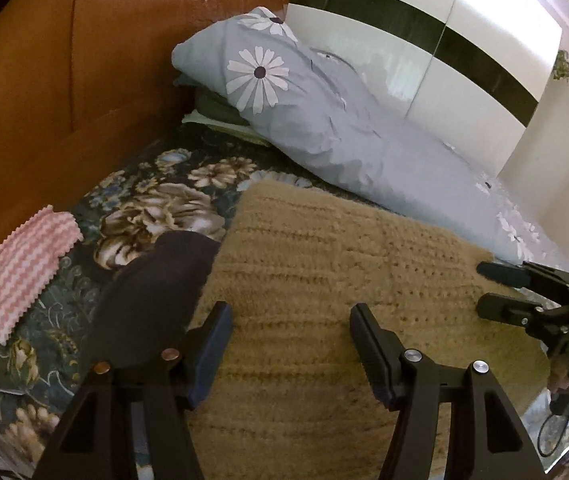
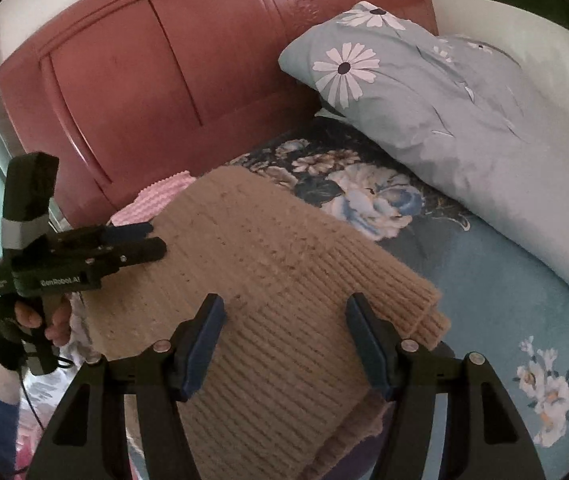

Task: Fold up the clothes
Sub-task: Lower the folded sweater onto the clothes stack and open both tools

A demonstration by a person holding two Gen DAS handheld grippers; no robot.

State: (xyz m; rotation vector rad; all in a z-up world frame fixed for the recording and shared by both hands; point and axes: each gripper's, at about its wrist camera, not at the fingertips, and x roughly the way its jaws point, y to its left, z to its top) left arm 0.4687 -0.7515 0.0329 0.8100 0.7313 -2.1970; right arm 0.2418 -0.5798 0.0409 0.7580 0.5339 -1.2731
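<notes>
Through the left wrist camera, I have my left gripper [image 1: 290, 344] spread wide with nothing between its fingers, hovering over the tan knitted sweater [image 1: 324, 264]. The sweater lies flat on the floral bedspread [image 1: 156, 200], already doubled into a rough rectangle. A dark garment [image 1: 156, 280] sits just beside its left edge, a pink-and-white striped cloth [image 1: 28, 264] lies further left, and a grey daisy-print pillow [image 1: 284, 92] rests beyond. At the far right I see my right gripper [image 1: 484, 288], its fingers apart over the sweater's right edge.

Through the right wrist camera, my right gripper [image 2: 282, 344] is equally wide open and empty above the ribbed hem. The left gripper [image 2: 152, 240] shows at the sweater's far left edge, jaws parted. I judge this knit thick, soft and floppy, fairly weighty, not slippery. It will sag and stretch if lifted by one point, so I'd pinch the layered edge near both corners [image 2: 428, 312] together.
</notes>
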